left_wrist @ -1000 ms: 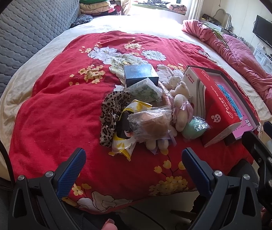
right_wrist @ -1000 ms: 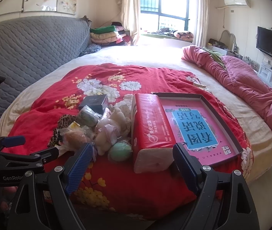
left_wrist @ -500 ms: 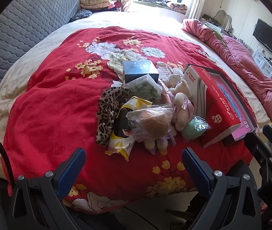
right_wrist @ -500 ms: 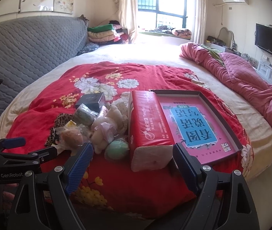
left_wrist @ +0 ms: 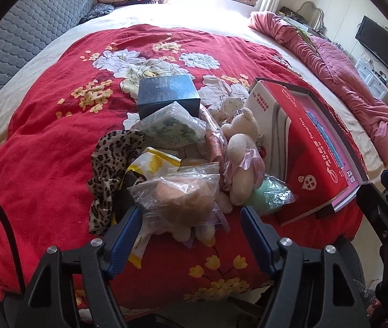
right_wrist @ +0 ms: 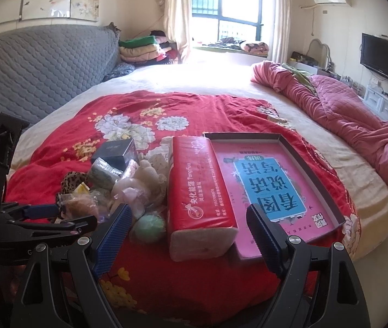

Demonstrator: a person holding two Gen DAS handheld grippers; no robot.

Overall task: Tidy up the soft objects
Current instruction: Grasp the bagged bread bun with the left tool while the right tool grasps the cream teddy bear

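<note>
A heap of soft things lies on the red flowered blanket (left_wrist: 43,150): a bagged brown plush (left_wrist: 177,199), a leopard-print cloth (left_wrist: 109,164), a yellow-white packet (left_wrist: 153,164), a green-patterned tissue pack (left_wrist: 172,128), a white teddy in a pink dress (left_wrist: 241,164) and a bagged green ball (left_wrist: 267,194). My left gripper (left_wrist: 189,213) straddles the bagged plush and its jaws are closing; the left pad brushes the bag, the right pad stands apart. My right gripper (right_wrist: 188,216) hangs wide open before the red tissue pack (right_wrist: 199,191), holding nothing.
A dark blue box (left_wrist: 166,93) sits behind the heap. A shallow box with a pink printed lining (right_wrist: 262,180) lies right of the red pack. A pink quilt (right_wrist: 344,114) is bunched at the right, a grey headboard (right_wrist: 43,65) at the left. The bed's edge runs just under both grippers.
My left gripper has come forward and down to the heap, and its jaws have narrowed about the bagged plush. The right gripper has edged forward, still wide open.
</note>
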